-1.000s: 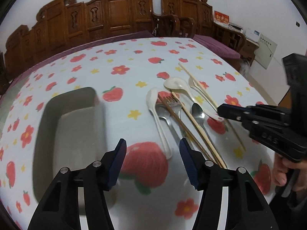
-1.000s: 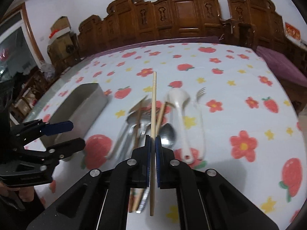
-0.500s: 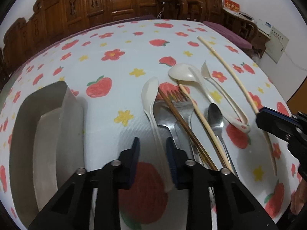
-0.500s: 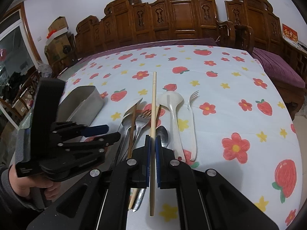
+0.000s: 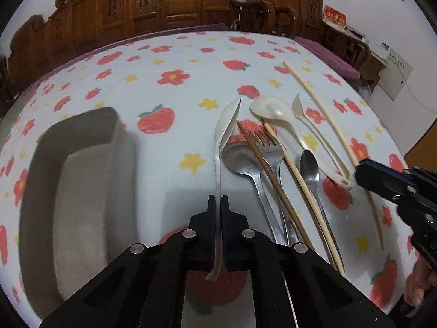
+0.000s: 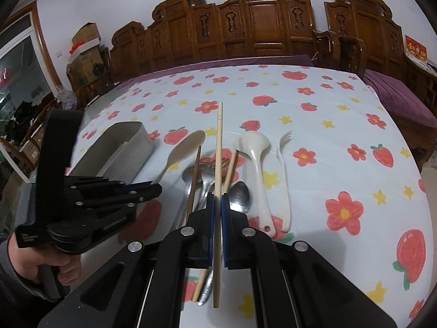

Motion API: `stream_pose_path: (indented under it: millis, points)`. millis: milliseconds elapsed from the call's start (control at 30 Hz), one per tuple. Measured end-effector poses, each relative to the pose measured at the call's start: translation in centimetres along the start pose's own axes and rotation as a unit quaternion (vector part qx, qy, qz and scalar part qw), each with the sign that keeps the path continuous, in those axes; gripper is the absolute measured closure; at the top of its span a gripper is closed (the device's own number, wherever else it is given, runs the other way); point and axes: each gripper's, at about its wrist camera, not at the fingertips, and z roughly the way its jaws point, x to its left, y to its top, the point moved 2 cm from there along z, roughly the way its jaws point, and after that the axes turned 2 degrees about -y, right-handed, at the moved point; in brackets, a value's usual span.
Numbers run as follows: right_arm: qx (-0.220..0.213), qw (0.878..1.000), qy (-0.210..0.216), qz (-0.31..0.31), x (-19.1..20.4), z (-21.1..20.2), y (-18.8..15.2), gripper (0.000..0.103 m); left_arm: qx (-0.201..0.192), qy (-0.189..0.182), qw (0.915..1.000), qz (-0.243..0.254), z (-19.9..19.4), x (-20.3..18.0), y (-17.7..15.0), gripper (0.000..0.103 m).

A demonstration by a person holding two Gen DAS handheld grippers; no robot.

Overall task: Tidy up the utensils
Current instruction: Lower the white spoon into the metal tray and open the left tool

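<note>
With the left gripper (image 5: 217,205) clamped thinly on the cream spoon (image 5: 221,147) beside the grey tray (image 5: 41,164) and the right gripper (image 6: 217,202) pinching a pale chopstick (image 6: 218,147) over the pile, either slim handle looked likely to twist loose.

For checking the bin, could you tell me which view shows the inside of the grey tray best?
The left wrist view: the grey tray opens toward it, floor visible. The right wrist view shows mostly its outer wall, partly behind the left claw.
</note>
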Motion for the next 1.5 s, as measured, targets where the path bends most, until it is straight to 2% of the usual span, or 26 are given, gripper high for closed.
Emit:
stream_pose_path:
  millis: [367,700,1067,1400,1467,1500]
  points:
    - [-0.007,1.000,0.008,-0.028,3.5,0.3,0.7,0.097,-0.034,-0.007,0.9994,0.003,-5.3,2.6,-0.4,0.100]
    - [-0.006,0.998,0.019,-0.052,6.2,0.6,0.8,0.097,-0.057,-0.002,0.9984,-0.005,-8.9,6.5,-1.2,0.100]
    - [-0.009,0.998,0.022,-0.057,7.8,0.4,0.5,0.097,-0.043,0.011,0.9980,-0.044,-7.9,10.8,-2.4,0.100]
    - [-0.009,0.998,0.025,-0.049,8.8,0.0,0.3,0.097,-0.025,0.016,0.9976,-0.063,-6.2,12.4,-2.6,0.100]
    - [-0.011,0.998,0.026,-0.053,9.4,-0.3,0.3,0.097,-0.028,0.025,0.9976,-0.059,-6.4,12.6,-2.5,0.095]
    - [-0.010,0.998,0.026,-0.054,9.6,-0.3,0.4,0.097,-0.031,0.026,0.9975,-0.058,-6.7,12.6,-2.5,0.089]
